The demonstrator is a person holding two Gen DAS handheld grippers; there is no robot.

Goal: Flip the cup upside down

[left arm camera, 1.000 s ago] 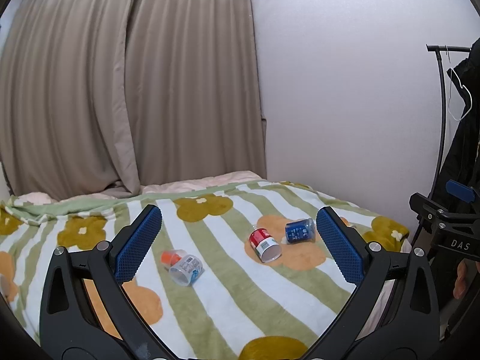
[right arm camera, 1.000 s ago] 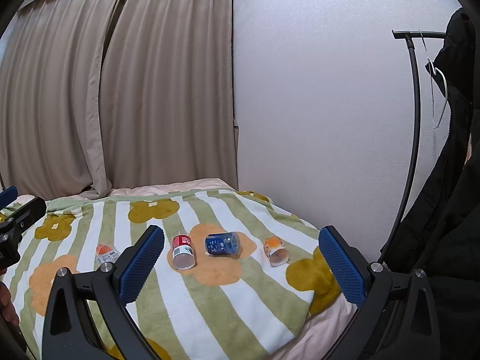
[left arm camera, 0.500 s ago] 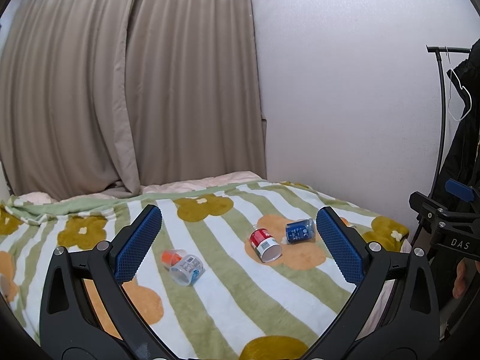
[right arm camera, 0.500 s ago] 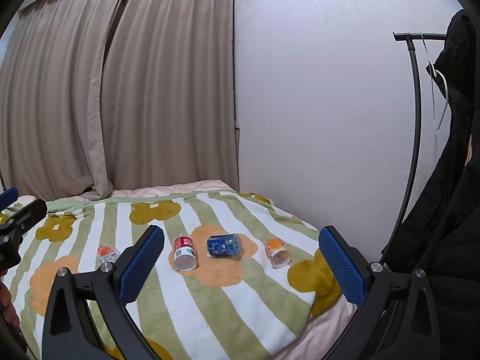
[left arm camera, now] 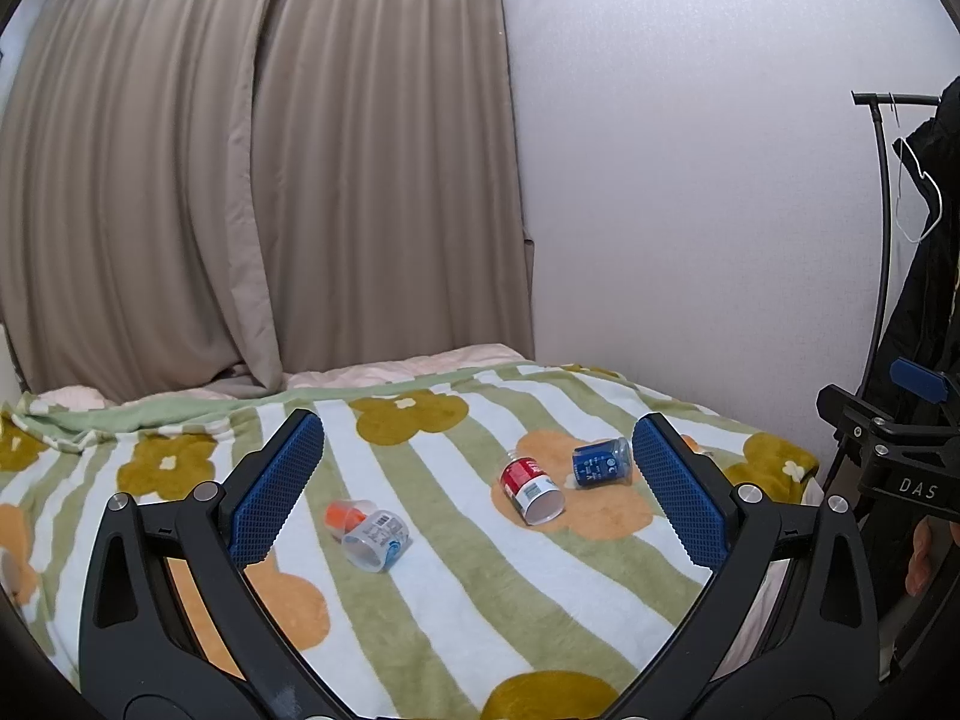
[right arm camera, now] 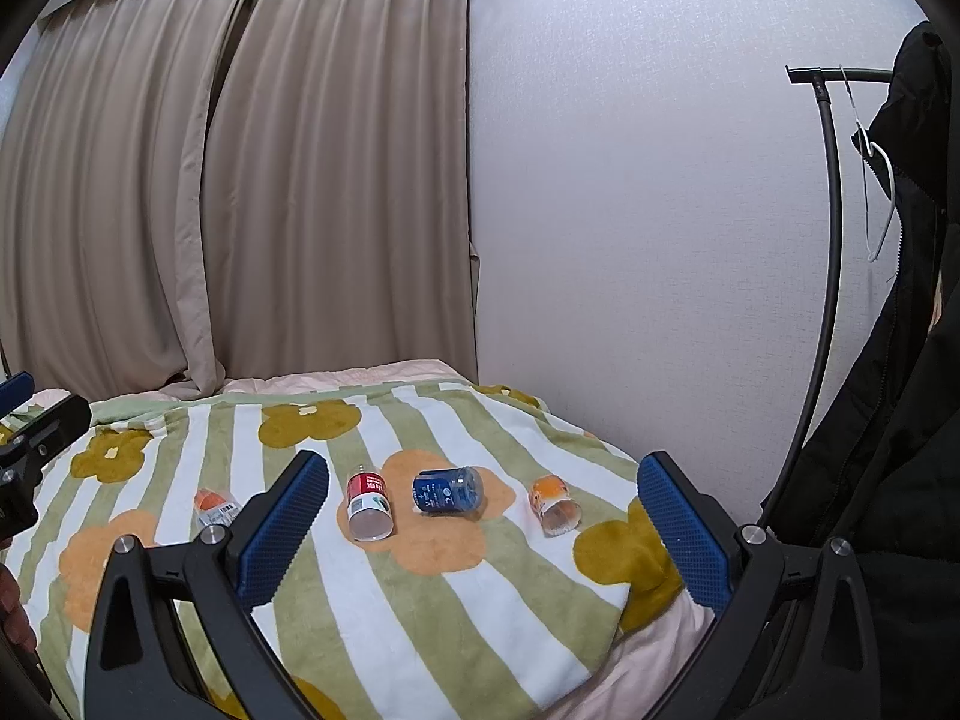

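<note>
Fleece blanket (right arm camera: 420, 600), striped green and white with flower patches, spread over bed; four small cups lying on their sides in a loose row across it; none yet inverted. Red-labelled cup (right arm camera: 368, 504) with open mouth toward camera, just beside blue cup (right arm camera: 447, 490); orange-topped clear cup (left arm camera: 369, 531) well apart to the left; second orange cup (right arm camera: 554, 504) nearest the wall-side edge of bed.

Step in hand: approach (nothing grasped, no cup touched). Left gripper (left arm camera: 480, 492) hovering above blanket, fingers (left arm camera: 279, 489) spread wide, holding nothing; right gripper (right arm camera: 483, 531) likewise, fingers (right arm camera: 681, 531) fully apart and empty, red and blue cups framed between them but well ahead.

Next move, as judged: descent toward one cup, fingers closing across its side wall, then lift and rotation to set the mouth down; soft blanket likely to let a light cup tip or roll (which cup is meant cannot be told).
</note>
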